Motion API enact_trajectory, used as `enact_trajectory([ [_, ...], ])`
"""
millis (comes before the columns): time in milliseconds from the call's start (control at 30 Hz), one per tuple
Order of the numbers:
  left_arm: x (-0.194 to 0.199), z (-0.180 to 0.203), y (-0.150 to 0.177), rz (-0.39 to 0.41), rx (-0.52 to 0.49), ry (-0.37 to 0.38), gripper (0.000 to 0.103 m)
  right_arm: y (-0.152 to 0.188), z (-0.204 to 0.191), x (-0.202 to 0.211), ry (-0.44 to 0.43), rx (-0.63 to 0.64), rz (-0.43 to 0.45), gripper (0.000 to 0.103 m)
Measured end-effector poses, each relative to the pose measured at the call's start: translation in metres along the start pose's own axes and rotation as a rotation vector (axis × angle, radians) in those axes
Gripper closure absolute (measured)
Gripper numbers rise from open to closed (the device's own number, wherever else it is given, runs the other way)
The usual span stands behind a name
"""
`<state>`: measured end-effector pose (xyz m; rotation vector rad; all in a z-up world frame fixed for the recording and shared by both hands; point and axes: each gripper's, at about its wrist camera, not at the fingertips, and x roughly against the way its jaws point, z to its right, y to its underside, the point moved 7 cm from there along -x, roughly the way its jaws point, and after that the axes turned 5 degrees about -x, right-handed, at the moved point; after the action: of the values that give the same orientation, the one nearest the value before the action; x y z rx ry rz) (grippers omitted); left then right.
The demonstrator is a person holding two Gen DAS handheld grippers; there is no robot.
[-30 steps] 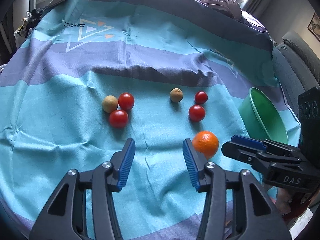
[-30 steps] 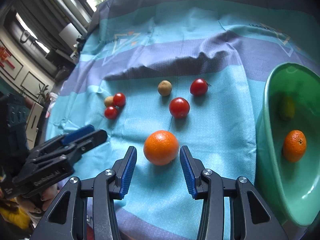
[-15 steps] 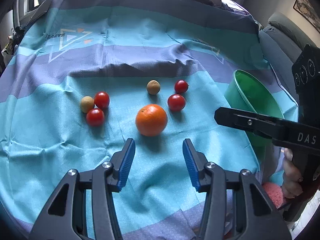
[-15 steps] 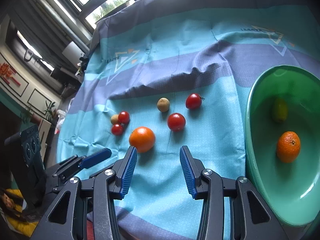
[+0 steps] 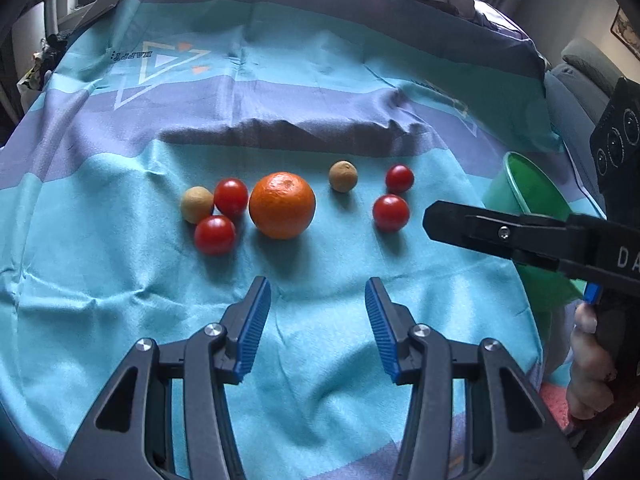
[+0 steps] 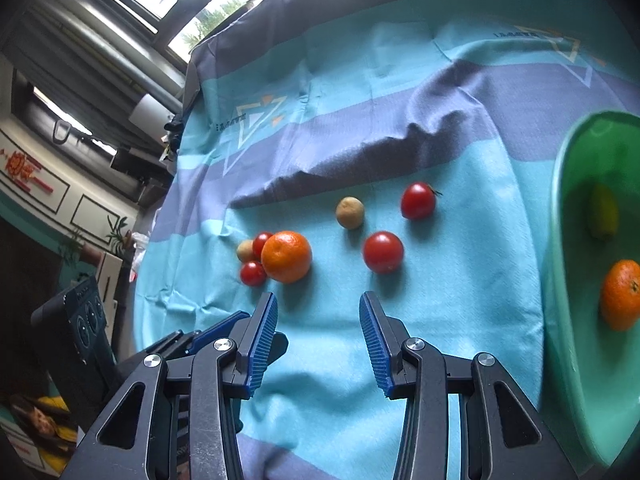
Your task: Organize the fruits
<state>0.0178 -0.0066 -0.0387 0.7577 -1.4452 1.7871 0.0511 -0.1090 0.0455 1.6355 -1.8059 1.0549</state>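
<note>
Orange (image 5: 281, 205) sits loose on the teal striped cloth (image 5: 100, 280), touching a cluster of two cherry tomatoes (image 5: 231, 197) and a small tan fruit (image 5: 196, 204) on its left side. Second tan fruit (image 5: 343, 176) and two more tomatoes (image 5: 391, 212) lie apart to its right. Left gripper (image 5: 318, 322) spread wide, nothing held, just short of the orange. Right gripper (image 6: 318, 342) also spread, empty. Green bowl (image 6: 568, 280) at right holds another orange (image 6: 621, 294) and a yellow-green fruit (image 6: 603, 211).

Four tomatoes (image 5: 230, 197), two oranges (image 5: 282, 205), two brown fruits (image 5: 343, 176), one bowl (image 6: 568, 320).
</note>
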Motion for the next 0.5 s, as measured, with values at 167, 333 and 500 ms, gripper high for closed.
enact_trajectory([
  [167,-0.008,-0.019,-0.012,0.009,0.118,0.002,0.056,-0.019,-0.017,-0.027,0.003,-0.003,-0.05,0.058],
  [333,-0.013,-0.031,-0.027,0.038,0.176,-0.011,0.056,-0.037,-0.027,-0.062,-0.008,-0.022,-0.116,0.058],
  [500,-0.019,-0.03,-0.03,0.028,0.175,0.014,0.057,-0.037,-0.024,-0.094,-0.022,-0.05,-0.202,0.058],
])
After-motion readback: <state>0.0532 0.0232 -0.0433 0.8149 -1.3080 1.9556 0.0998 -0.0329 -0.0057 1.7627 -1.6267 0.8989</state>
